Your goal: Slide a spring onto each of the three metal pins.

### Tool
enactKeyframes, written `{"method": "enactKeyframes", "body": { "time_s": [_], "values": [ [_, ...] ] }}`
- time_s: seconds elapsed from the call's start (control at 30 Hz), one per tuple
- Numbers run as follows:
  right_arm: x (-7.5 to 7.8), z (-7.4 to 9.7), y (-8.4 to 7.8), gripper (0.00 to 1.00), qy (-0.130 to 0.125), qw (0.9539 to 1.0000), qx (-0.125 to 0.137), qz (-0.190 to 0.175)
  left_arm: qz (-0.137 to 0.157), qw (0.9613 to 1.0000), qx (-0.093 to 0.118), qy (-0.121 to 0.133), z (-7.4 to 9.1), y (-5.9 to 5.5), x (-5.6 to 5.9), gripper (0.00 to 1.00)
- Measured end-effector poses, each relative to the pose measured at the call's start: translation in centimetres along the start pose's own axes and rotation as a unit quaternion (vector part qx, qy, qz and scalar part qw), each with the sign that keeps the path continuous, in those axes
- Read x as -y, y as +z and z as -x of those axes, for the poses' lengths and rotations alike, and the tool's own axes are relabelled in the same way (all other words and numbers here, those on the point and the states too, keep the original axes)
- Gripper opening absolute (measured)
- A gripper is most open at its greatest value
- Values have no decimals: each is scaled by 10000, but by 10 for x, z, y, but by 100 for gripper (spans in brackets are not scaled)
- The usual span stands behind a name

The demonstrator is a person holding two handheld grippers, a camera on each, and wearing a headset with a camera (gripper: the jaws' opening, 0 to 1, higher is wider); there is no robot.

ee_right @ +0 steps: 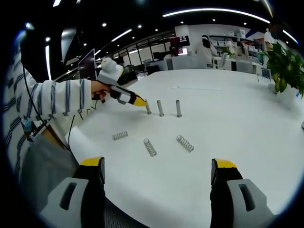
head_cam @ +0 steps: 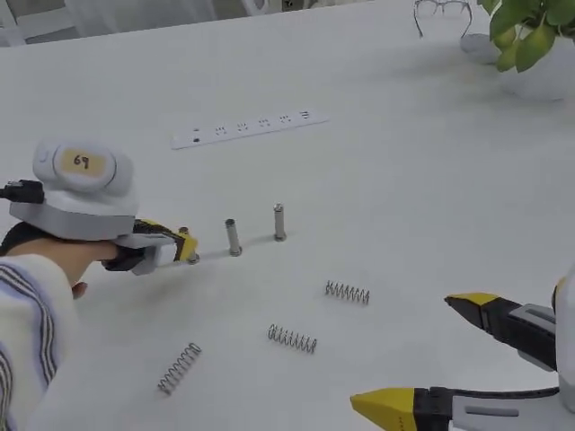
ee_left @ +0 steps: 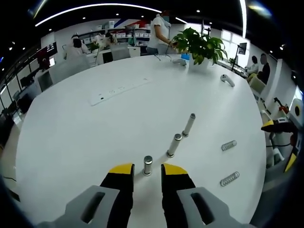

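Observation:
Three short metal pins stand upright in a row on the white table: the near one [ee_left: 148, 165], the middle one [head_cam: 233, 238] and the far one [head_cam: 279, 222]. My left gripper [ee_left: 147, 170] is open by a narrow gap, its yellow tips on either side of the near pin without touching it. In the head view the left gripper [head_cam: 184, 248] sits low at the left end of the row. Three loose springs lie flat nearer to me: the right spring [head_cam: 347, 292], the middle spring [head_cam: 292, 338] and the left spring [head_cam: 180, 368]. My right gripper [head_cam: 422, 355] hovers wide open and holds nothing.
A white power strip [head_cam: 249, 127] lies beyond the pins. At the far right stand a potted plant [head_cam: 530, 45] and a pair of glasses [head_cam: 442, 13]. A striped sleeve [head_cam: 31, 323] is at the lower left. The table edge [ee_right: 95, 161] is close to the springs.

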State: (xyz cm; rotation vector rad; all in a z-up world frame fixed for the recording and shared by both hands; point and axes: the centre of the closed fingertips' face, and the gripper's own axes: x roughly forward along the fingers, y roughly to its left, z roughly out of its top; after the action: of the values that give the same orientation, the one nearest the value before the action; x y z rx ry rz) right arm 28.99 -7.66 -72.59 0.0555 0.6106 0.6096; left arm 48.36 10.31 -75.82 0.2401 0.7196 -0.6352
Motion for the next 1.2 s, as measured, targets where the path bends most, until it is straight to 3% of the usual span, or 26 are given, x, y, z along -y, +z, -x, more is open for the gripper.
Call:
{"method": "enactKeyframes", "body": {
  "time_s": [0.23,0.4,0.63,0.93,1.2],
  "values": [
    [0,0,2,92,10,10000,10,42,-86,9999,55,-11,11,1,4,21],
    [-1,1,5,92,15,10000,21,83,-91,9999,68,39,18,-2,4,33],
    [-3,1,5,92,45,9999,-12,134,34,10000,-74,0,30,-15,7,32],
    [-5,0,6,91,79,9998,-14,186,161,9998,-72,57,46,-31,7,33],
    [-6,0,5,91,89,9998,-13,172,287,9995,-39,99,53,-46,16,33]
  ]
}}
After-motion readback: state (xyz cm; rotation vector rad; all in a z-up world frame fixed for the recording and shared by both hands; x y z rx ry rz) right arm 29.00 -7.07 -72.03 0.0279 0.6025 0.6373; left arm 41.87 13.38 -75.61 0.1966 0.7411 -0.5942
